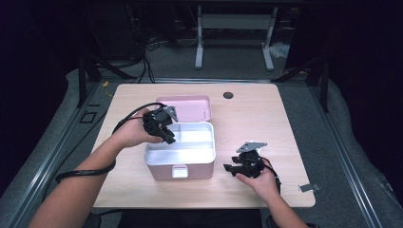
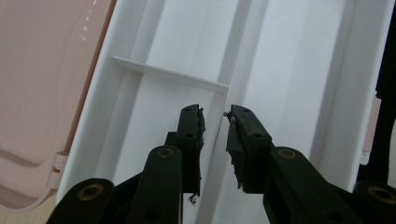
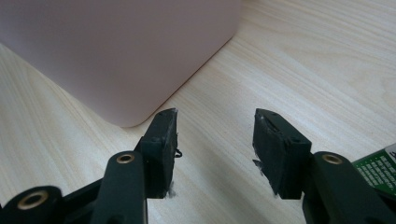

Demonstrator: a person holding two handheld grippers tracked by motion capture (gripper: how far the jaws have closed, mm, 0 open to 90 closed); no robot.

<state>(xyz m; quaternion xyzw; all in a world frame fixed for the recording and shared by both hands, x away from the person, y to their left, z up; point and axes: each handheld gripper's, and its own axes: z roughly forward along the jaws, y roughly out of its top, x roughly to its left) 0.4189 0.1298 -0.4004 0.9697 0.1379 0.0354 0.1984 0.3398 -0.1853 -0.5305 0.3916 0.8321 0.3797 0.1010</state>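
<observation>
The left gripper [image 2: 214, 114] has its jaws apart by a narrow gap with nothing between them, astride a thin white divider of the white inner tray [image 2: 299, 70]; it hangs over the pink box [image 1: 179, 151] at mid-table, its open lid [image 1: 185, 105] lying behind, and the left hand [image 1: 130, 134] holds it from the box's left with the forearm slanting in from the bottom left. The right gripper [image 3: 215, 116] stands open and empty just above the wooden table [image 3: 289, 56], aimed at the box's rounded pink corner, in the right hand [image 1: 262, 181] near the front edge. A green label [image 3: 380, 168] at its side carries print too small to read.
</observation>
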